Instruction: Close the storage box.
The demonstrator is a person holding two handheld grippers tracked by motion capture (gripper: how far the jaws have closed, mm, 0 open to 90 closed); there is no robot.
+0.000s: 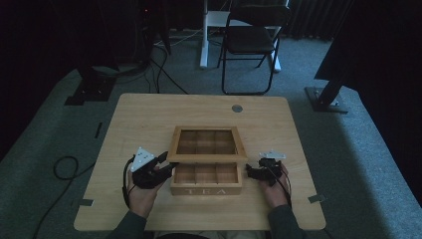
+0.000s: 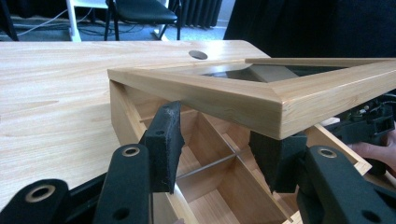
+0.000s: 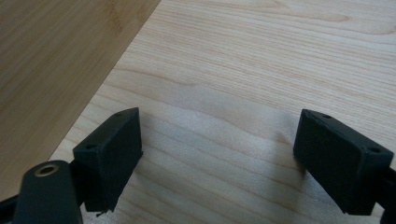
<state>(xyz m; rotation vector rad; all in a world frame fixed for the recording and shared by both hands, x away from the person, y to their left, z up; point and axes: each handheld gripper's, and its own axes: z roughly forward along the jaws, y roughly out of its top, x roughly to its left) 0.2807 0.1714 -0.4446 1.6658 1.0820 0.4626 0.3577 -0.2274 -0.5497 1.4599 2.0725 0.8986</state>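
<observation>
A wooden tea box point(image 1: 206, 185), marked TEA on its front, stands near the table's front edge with its divided compartments point(image 2: 219, 186) showing. Its glass-windowed lid point(image 1: 206, 143) is lifted and tilted back. My left gripper point(image 1: 165, 167) is at the lid's front left corner. Its jaws stand open point(image 2: 219, 144), with the lid frame point(image 2: 224, 93) just above them and one pad point(image 2: 275, 156) under the corner. My right gripper point(image 1: 250, 172) is at the box's right side, open point(image 3: 219, 149) over bare table, with the box's wall point(image 3: 51, 56) to its left.
The light wooden table point(image 1: 149, 119) has a round grommet hole point(image 1: 237, 108) at its far edge. A black folding chair point(image 1: 251, 37) stands behind it. Stand bases point(image 1: 326, 97) and cables point(image 1: 64, 167) lie on the carpet on both sides.
</observation>
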